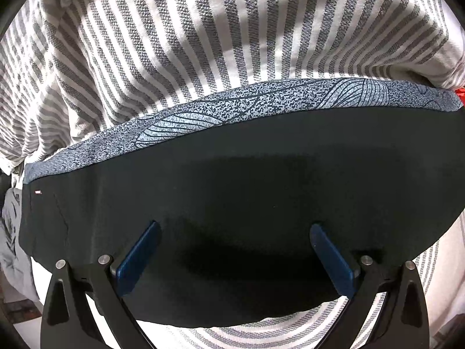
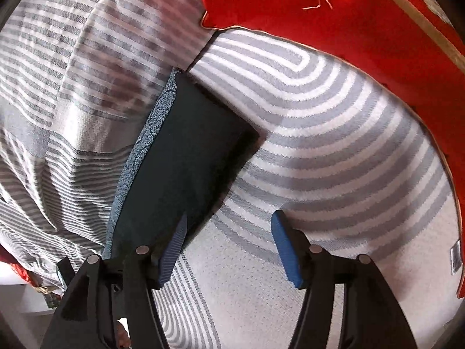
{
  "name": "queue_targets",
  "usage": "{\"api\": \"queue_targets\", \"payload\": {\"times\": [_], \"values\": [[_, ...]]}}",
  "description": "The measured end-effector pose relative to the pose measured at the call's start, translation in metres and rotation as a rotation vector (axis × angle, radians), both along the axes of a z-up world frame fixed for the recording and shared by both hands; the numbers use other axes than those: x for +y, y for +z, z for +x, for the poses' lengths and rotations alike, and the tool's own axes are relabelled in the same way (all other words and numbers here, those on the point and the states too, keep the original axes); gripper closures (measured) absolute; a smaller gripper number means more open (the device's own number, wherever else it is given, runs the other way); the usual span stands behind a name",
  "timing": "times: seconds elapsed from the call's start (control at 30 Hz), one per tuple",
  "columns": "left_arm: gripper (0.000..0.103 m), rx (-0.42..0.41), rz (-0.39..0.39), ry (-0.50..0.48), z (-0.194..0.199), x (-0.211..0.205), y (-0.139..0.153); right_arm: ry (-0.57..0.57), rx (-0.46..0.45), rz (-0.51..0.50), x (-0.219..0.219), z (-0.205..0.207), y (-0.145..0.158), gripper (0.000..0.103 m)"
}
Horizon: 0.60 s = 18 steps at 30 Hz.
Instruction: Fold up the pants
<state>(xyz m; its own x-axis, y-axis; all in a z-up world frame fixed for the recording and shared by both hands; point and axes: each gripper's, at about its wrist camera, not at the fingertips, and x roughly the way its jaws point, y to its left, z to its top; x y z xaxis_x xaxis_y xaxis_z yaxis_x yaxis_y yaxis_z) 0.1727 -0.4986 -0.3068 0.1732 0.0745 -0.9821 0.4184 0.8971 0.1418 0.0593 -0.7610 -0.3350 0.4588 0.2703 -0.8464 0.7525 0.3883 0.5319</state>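
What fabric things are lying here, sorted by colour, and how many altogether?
Dark, with a blue patterned band: 1, the folded pants
Grey-and-white striped: 1, the striped cover under them; whether the striped cloth beside it is a separate piece I cannot tell
Red with gold trim: 1, the red cloth
Total: 3
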Motion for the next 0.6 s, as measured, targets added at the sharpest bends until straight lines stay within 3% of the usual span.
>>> {"api": "queue_targets", "payload": {"times": [0.33, 0.6], "values": [[0.0, -0.031, -0.055, -0.038, -0.003, -0.038, 0.02, -0.083, -0.203, 0.046, -0.009, -0.01, -0.009, 0.038], [0.0, -0.044, -0.072, -0.054, 0.003, -0.077, 0.016, -0.135, -0.257, 0.043, -0.019, -0.003, -0.019, 0.038]]}}
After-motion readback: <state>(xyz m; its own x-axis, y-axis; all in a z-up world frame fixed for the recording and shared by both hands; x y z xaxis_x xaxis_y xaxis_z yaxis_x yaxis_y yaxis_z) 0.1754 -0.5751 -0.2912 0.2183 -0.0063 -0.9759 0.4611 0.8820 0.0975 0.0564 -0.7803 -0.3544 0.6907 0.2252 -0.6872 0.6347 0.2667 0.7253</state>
